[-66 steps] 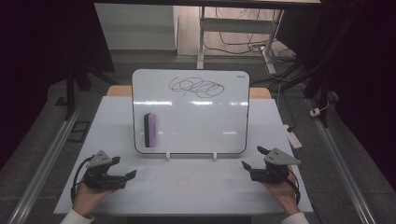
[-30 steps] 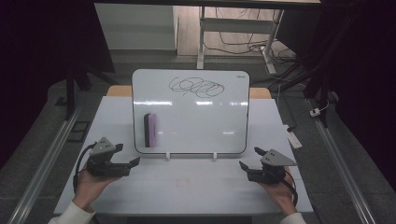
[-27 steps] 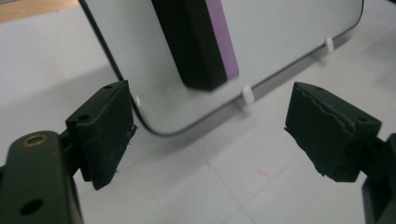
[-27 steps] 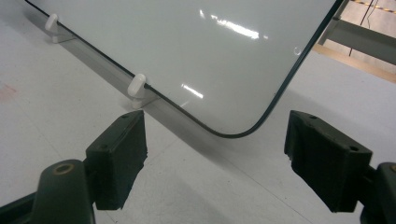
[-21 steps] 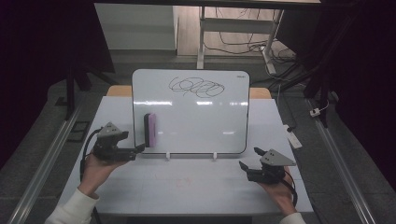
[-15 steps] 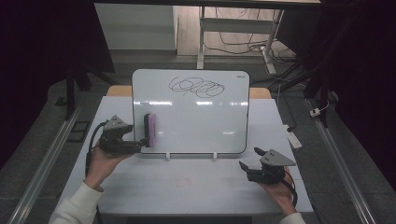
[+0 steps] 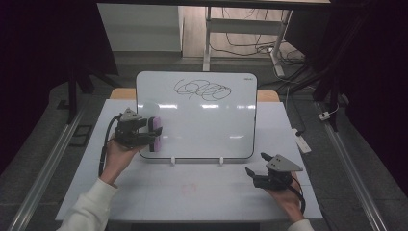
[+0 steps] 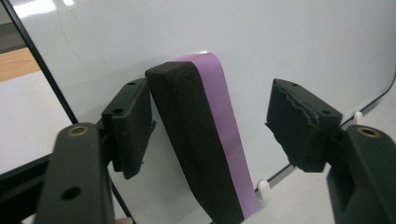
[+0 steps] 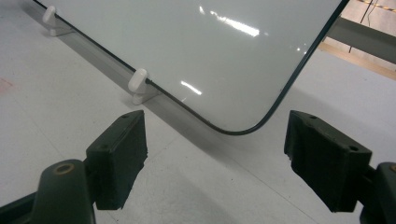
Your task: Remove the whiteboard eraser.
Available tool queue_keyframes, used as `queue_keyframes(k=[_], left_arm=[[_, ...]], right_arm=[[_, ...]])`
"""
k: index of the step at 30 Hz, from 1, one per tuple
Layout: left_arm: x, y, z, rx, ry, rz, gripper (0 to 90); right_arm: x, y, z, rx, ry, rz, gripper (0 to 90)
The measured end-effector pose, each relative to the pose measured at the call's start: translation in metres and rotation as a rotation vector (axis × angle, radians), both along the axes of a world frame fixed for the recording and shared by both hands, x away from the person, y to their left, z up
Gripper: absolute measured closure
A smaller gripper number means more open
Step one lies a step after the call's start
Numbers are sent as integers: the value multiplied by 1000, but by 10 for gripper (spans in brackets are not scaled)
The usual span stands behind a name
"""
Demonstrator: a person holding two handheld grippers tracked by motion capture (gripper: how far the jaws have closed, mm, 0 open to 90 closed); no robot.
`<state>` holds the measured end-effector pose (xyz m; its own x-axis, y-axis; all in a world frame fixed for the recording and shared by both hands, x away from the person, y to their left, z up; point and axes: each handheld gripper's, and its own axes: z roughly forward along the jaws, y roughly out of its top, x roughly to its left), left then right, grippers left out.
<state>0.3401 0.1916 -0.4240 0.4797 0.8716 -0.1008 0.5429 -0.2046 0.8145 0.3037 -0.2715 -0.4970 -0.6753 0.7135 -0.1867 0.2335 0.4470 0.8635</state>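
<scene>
One hand on the move: left gripper now up at the whiteboard, jaws just closing around the purple eraser stuck to its lower left (one pad touching, the other not yet). Grip unfinished, scribble unwiped. Right gripper parked wide open, empty, on the table.
</scene>
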Motion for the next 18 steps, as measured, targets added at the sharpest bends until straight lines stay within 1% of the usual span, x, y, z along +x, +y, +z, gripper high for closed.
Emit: queue_keyframes(k=[4,8,11,13,18], left_arm=[[4,-3,-2,4,5,13,358],[6,-4,-4,-1,12,26,427],[6,-5,-5,20,3,47,500],[7,-3,-4,6,11,53,523],[6,-4,-3,0,19,66,566]], right_arm=[[0,0,0,1,0,-4,205],[0,1,0,-4,-2,-4,205],[0,1,-2,-6,2,-4,205],[0,2,-3,-8,6,-5,205],[-1,3,-1,-10,-2,-5,205]])
